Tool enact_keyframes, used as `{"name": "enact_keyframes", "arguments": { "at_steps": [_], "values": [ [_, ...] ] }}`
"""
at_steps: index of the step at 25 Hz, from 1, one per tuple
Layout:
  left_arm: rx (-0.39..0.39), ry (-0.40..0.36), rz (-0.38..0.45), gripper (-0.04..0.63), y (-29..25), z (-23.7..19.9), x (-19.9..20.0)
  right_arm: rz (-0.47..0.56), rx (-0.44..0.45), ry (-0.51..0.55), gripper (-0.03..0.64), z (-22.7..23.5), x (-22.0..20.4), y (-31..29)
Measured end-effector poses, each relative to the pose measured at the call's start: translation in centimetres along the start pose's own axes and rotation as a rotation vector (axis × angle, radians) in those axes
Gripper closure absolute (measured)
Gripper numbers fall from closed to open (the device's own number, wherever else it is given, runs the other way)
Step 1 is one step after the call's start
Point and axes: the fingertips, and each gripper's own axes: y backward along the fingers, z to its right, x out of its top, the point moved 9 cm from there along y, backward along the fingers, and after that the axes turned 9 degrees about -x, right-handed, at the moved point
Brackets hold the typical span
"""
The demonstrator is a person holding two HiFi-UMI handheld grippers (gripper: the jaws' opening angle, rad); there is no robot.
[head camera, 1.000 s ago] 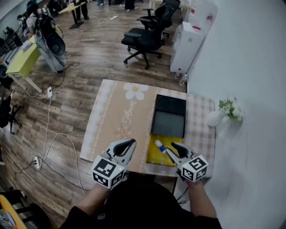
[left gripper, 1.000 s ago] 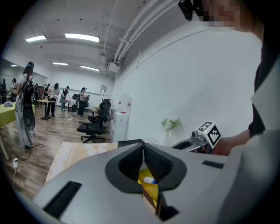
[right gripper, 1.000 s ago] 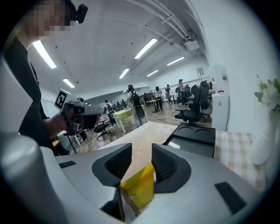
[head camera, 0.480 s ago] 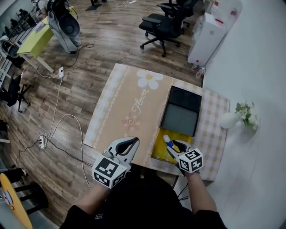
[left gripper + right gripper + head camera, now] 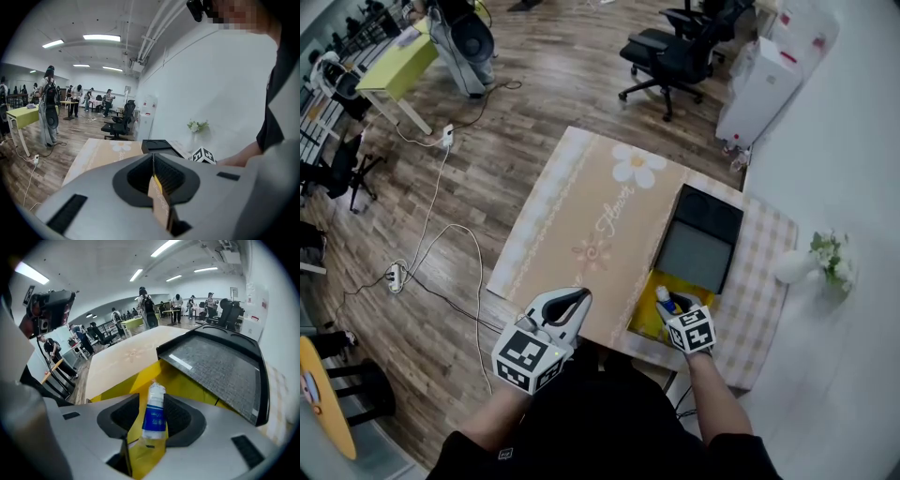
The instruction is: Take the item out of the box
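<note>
Tube [image 5: 154, 416] is lying in box [image 5: 187, 380], cap pointing at lid [image 5: 215, 366], between right gripper's [image 5: 153, 401] jaws, which have just been opening; left gripper's [image 5: 153, 159] jaws are touching.

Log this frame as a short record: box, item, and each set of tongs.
box: yellow box, dark lid open
item: tube, white and blue, lying inside the yellow box
right tongs: open, have just been opening; tube between them, not gripped
left tongs: shut, empty, apart from the yellow box
status: tube not yet out
</note>
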Motion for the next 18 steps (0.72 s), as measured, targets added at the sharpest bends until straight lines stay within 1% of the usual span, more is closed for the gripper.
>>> {"name": "enact_keyframes", "arguments": {
  "at_steps": [5, 8, 14, 18],
  "values": [
    [0.009, -0.009, 0.023, 0.575, 0.6, -0.1, 0.4, -0.062, -0.036, 0.071, 0.468, -0.2, -0.3, -1.5],
    [0.004, -0.02, 0.039, 0.575, 0.8, 0.0, 1.0, -0.055, -0.051, 0.085, 0.479, -0.2, 0.0, -1.0],
    [-0.009, -0.046, 0.07, 0.575, 0.6, 0.3, 2.2, 0.073, -0.059, 0.046, 0.485, 0.5, 2.0, 3.2],
    [-0.042, -0.092, 0.098, 0.575, -0.5, 0.6, 4.0, 0.183, -0.07, 0.002, 0.485, 2.1, 4.0, 6.7]
  ]
}}
